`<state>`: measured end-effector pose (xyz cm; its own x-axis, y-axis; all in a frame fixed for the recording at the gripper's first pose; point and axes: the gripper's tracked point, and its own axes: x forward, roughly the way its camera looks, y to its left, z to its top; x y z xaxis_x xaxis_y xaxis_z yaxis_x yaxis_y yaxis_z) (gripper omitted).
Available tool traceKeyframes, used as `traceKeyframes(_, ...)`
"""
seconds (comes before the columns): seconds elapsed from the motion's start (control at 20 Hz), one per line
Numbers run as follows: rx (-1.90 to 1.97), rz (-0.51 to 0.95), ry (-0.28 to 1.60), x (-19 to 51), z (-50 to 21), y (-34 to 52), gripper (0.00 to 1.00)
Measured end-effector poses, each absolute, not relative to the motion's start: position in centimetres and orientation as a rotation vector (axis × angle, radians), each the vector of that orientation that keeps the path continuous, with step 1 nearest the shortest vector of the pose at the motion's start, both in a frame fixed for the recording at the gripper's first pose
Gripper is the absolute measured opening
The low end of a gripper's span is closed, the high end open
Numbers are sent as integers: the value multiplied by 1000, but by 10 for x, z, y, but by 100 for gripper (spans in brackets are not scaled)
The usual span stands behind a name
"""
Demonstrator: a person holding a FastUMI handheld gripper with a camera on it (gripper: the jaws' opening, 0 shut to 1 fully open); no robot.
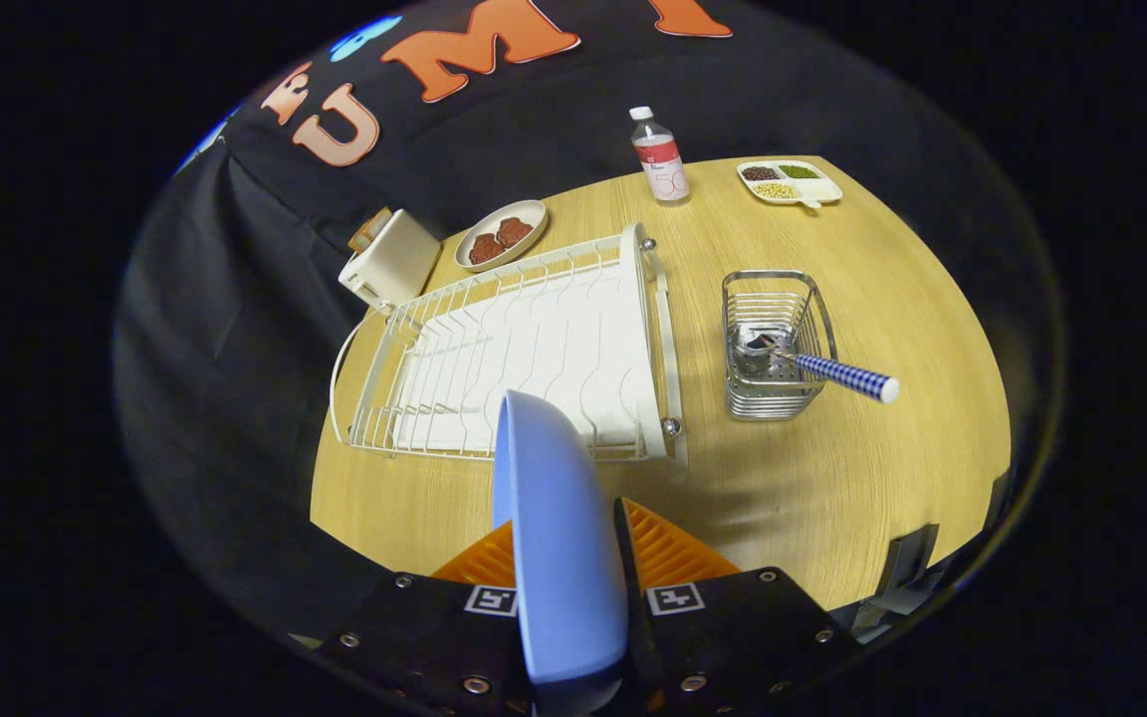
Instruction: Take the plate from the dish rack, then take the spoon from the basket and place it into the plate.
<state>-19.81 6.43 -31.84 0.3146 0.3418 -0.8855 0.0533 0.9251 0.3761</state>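
Looks like a staged kitchen setup inside a recording booth, not anyone's real home. There's a round wooden desk (832, 468) with black cloth hung behind it as the wall. Kitchen stuff is laid out on it: a white wire dish rack (524, 349), a metal cutlery basket (771, 349) with a checked-handle spoon (832, 373), a toaster (391, 257), an oval dish of brown patties (502, 235), a water bottle (660, 157) and a divided tray of beans (790, 183).
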Motion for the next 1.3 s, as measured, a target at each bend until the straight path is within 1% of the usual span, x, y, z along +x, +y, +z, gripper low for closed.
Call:
traceKeyframes(0.2,372,229,1278,-223,-361,64,31)
traceKeyframes(0.5,490,235,1290,-230,-388,70,32)
traceKeyframes(0.6,496,215,1332,-238,-403,62,43)
traceKeyframes(0.75,554,151,1306,-229,-417,54,52)
traceKeyframes(0.9,539,136,1271,-223,-418,57,64)
traceKeyframes(0.95,512,141,1264,-221,-419,59,64)
traceKeyframes(1.05,464,149,1262,-220,-419,59,68)
traceKeyframes(1.2,336,82,1253,-216,-420,34,75)
traceKeyframes(1.3,298,54,1200,-207,-408,17,80)
